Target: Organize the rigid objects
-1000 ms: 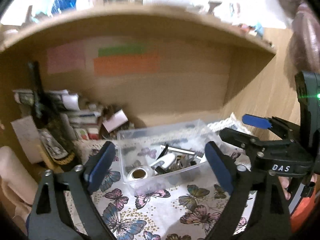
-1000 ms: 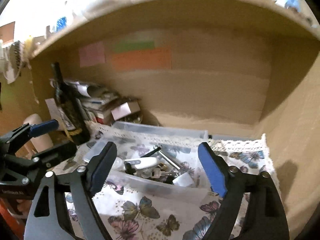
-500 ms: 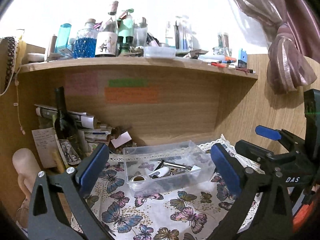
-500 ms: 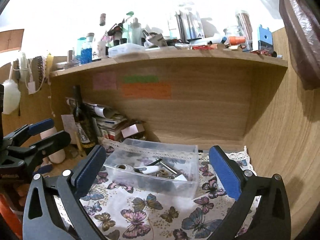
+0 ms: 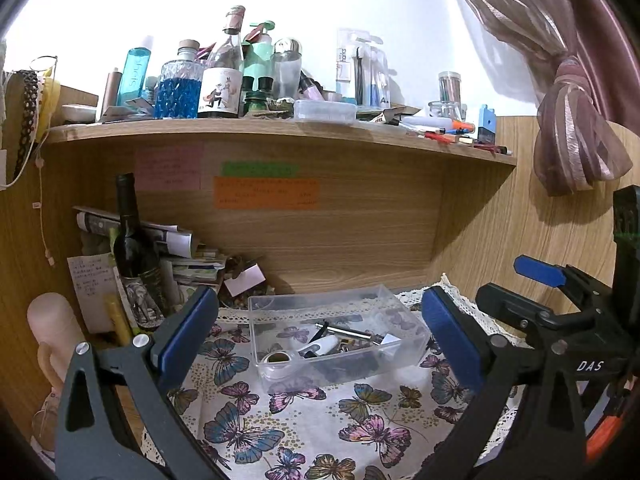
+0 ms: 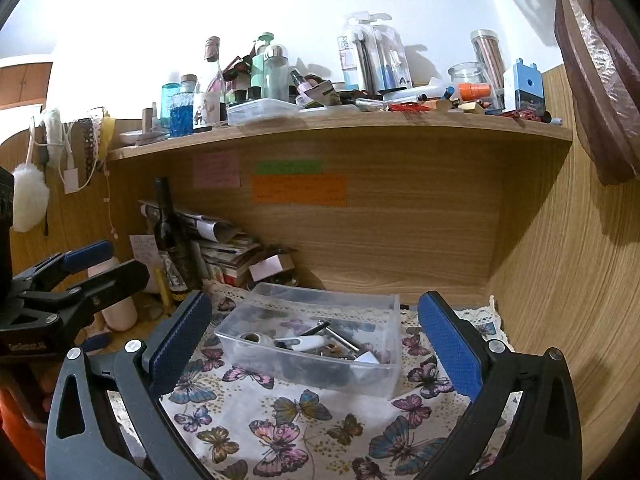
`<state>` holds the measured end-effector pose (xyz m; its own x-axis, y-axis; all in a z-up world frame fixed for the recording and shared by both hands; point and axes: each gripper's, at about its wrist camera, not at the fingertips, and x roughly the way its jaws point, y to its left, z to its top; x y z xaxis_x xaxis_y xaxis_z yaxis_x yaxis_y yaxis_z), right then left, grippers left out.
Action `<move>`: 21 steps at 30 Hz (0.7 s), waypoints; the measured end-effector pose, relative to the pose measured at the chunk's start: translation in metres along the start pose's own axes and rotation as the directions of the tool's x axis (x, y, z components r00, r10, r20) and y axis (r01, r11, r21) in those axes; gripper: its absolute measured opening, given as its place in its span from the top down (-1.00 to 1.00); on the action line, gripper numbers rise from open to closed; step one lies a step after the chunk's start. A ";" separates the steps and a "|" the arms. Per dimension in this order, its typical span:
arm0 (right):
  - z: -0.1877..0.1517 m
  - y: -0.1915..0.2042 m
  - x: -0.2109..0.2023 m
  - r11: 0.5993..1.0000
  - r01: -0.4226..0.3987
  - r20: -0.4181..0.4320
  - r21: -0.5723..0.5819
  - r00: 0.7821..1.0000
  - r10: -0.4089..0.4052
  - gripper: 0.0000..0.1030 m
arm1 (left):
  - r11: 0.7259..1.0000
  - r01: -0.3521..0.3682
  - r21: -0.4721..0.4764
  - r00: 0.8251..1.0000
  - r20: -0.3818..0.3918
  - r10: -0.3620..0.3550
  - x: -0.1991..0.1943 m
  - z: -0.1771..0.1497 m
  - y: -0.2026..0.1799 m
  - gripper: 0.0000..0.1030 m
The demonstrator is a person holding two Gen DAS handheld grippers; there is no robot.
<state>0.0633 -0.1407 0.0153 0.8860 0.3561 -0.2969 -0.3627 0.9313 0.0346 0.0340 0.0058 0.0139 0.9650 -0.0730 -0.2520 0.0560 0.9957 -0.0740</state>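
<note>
Wood-grain walls and a cluttered shelf (image 5: pixel 280 130) frame a table under a butterfly cloth (image 5: pixel 304 420). On it sits a clear bin (image 5: pixel 336 336) of small metal and white objects. Both hand-held grippers, left (image 5: pixel 316 338) and right (image 6: pixel 316 344), just opened wide, empty.

We see both fisheye views sharp and free of motion blur, their corners cut off by a black circular rim. The white wall (image 5: pixel 320 8) above the shelf (image 5: pixel 280 130) is overexposed to near glare, while the recess beneath sits in warm, dimmer shade. Light seems to fall from above and in front. The curtain (image 5: pixel 568 128) throws a soft shadow on the wood panel. Straight edges bow strongly toward the borders.
</note>
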 end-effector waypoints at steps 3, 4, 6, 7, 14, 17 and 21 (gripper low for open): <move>0.000 -0.001 0.000 1.000 -0.001 -0.001 0.003 1.000 0.001 -1.00 | 1.000 0.000 0.001 1.000 0.000 0.000 0.000 0.000 -0.001 -1.00; 0.000 -0.001 -0.001 1.000 0.000 -0.001 0.004 1.000 0.000 -1.00 | 1.000 0.001 0.001 1.000 0.000 -0.001 0.000 0.000 -0.001 -1.00; 0.000 -0.002 -0.001 1.000 -0.002 0.000 0.005 1.000 0.002 -1.00 | 1.000 0.003 0.003 1.000 0.001 -0.003 0.000 0.001 -0.001 -1.00; 0.000 -0.002 -0.001 1.000 -0.002 0.000 0.005 1.000 0.002 -1.00 | 1.000 0.003 0.004 1.000 0.002 -0.003 0.000 0.001 -0.001 -1.00; 0.000 -0.001 -0.001 1.000 0.000 0.000 0.006 1.000 0.000 -1.00 | 1.000 0.005 0.001 1.000 0.000 -0.005 0.000 0.000 -0.001 -1.00; 0.000 -0.001 -0.001 1.000 0.000 0.002 0.006 1.000 0.000 -1.00 | 1.000 0.003 -0.004 1.000 0.000 -0.003 0.000 0.001 -0.001 -1.00; 0.000 -0.001 -0.002 1.000 0.000 0.004 0.007 1.000 0.000 -1.00 | 1.000 0.003 -0.008 1.000 -0.001 -0.003 -0.001 0.001 0.001 -1.00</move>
<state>0.0617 -0.1420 0.0155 0.8869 0.3568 -0.2935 -0.3611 0.9316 0.0412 0.0331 0.0064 0.0156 0.9645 -0.0761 -0.2529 0.0569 0.9950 -0.0824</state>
